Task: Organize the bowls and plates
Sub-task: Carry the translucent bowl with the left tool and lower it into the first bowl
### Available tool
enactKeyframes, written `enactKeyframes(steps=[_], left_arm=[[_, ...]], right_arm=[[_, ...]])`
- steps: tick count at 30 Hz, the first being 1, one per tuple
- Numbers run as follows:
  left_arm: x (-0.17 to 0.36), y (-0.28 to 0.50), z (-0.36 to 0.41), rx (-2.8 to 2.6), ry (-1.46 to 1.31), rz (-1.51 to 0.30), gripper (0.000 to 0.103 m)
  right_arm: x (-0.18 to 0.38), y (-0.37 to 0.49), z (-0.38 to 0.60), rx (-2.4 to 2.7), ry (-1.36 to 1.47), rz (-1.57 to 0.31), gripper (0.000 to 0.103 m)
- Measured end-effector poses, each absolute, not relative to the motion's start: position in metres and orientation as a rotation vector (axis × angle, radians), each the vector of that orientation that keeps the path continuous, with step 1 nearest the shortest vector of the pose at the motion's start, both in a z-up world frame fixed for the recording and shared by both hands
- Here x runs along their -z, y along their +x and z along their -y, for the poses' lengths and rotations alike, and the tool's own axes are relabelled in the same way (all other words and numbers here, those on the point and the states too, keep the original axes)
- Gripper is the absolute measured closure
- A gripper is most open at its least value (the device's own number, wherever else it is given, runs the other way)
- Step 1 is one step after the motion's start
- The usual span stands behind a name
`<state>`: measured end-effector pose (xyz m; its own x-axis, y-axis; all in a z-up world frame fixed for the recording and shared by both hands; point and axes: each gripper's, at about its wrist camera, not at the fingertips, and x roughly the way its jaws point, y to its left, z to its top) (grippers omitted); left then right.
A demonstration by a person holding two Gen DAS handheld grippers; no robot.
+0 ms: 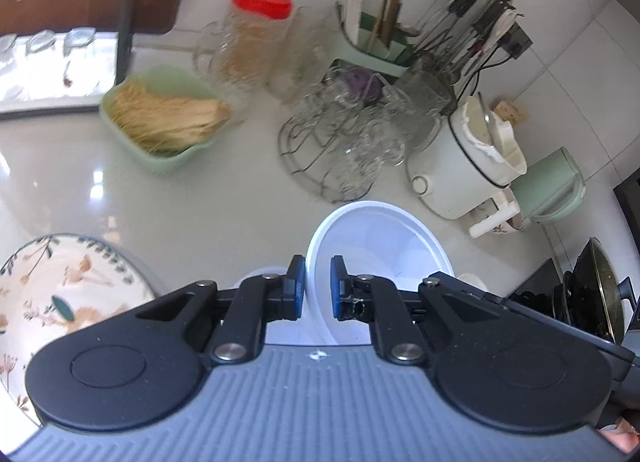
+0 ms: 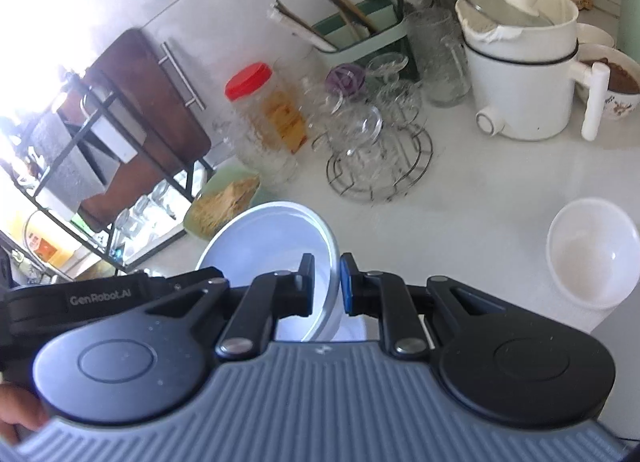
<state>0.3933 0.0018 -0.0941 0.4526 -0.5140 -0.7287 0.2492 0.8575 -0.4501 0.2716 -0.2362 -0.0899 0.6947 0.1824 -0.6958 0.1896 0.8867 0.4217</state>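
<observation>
In the left wrist view, my left gripper (image 1: 318, 288) is shut on the left rim of a white bowl (image 1: 384, 246), held above the counter. In the right wrist view, my right gripper (image 2: 326, 284) is shut on the right rim of the same white bowl (image 2: 260, 246), with the left gripper's body at its far side. A floral plate (image 1: 68, 290) lies on the counter at the lower left of the left wrist view. A second, smaller white bowl (image 2: 592, 250) stands on the counter at the right of the right wrist view.
At the back stand a green dish of dried noodles (image 1: 160, 117), a red-lidded jar (image 1: 256, 37), a wire rack of glass cups (image 1: 344, 141), a utensil holder (image 1: 372, 37), a white electric pot (image 1: 468, 157) and a green kettle (image 1: 548, 185). A wok (image 1: 600, 294) sits at the right.
</observation>
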Motion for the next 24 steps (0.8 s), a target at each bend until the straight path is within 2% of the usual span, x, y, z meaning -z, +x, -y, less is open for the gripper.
enactKeyframes(steps=[11, 24], left_arm=[[0.144, 0.396, -0.027, 0.494, -0.275, -1.015, 0.088], [0.178, 0.409, -0.028, 0.562, -0.281, -1.075, 0.088]], right_arm=[[0.125, 0.266, 0.203, 0.071, 0.497, -0.816, 0.087], [0.149, 0.263, 0.193, 0.169, 0.496, -0.84, 0.085]])
